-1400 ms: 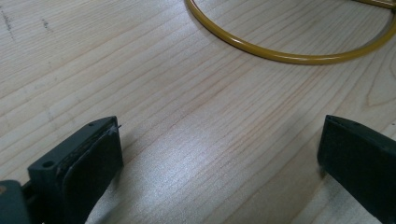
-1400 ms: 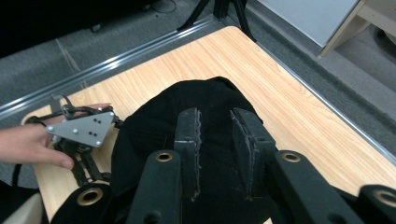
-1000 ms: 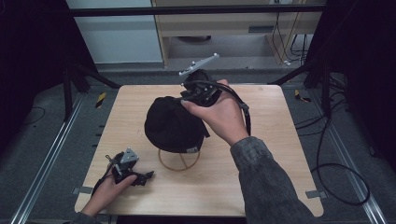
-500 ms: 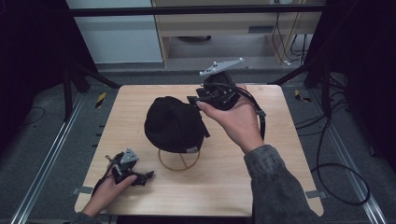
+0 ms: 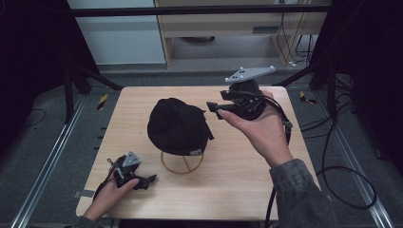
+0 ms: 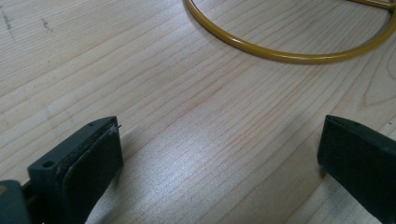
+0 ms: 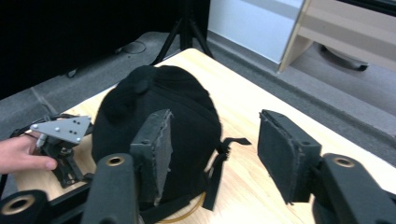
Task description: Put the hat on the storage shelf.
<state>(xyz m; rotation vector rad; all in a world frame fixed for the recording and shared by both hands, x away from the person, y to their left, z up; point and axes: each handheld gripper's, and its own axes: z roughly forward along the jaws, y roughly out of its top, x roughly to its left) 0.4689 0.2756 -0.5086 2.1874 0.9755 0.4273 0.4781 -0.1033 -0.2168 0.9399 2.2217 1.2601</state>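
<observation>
Just beside right gripper (image 5: 212,108), jaws lately parting, nothing between: black cap (image 5: 177,126) draped on wire stand (image 5: 181,163). Left gripper (image 6: 219,154) spread wide, empty, parked near stand's ring.

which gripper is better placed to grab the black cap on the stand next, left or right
Right, probably. The right gripper hangs beside the black cap, jaws open and aimed at it. The left gripper rests low on the table, facing the stand's yellow ring.
</observation>
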